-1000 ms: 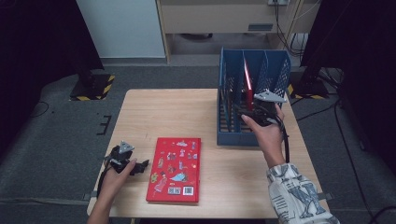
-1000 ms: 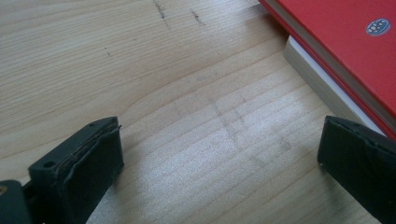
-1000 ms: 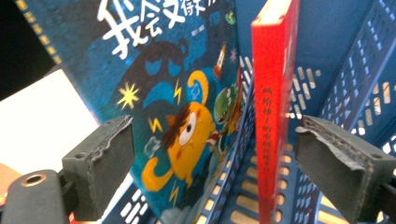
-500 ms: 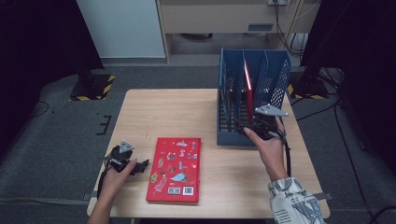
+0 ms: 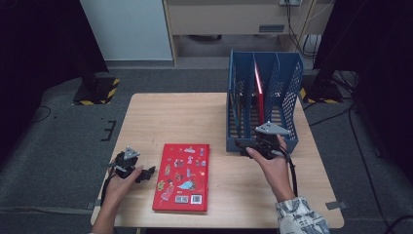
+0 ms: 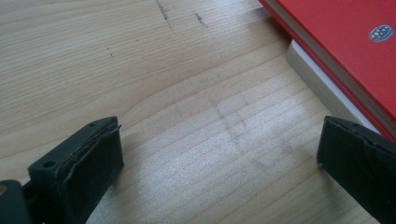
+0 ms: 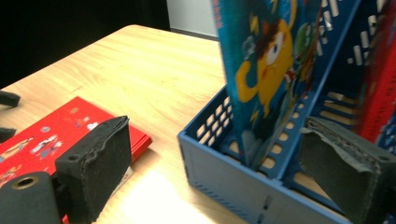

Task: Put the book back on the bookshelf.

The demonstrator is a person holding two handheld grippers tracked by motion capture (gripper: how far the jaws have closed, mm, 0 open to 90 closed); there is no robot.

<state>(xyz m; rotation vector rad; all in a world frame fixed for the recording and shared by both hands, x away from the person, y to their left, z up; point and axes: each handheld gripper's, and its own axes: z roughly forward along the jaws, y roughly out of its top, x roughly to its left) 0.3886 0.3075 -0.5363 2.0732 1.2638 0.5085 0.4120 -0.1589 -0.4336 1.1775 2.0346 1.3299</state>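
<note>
Our left gripper (image 5: 146,171) rests released at nine o'clock of the red book (image 5: 182,176), lying flat mid-table. We should slide one jaw under its edge. At two o'clock, our right gripper (image 5: 242,145) gapes empty before the blue rack (image 5: 290,83).

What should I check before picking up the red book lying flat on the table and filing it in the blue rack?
1. Left gripper open: ok.
2. Right gripper open and holding nothing: ok.
3. Red book flat on the table, nothing on top: ok.
4. Left fingers beside the book's edge, not around it: not ok.
5. Blue rack has a free slot: cannot tell.
6. Blue picture book upright in the rack: ok.
</note>
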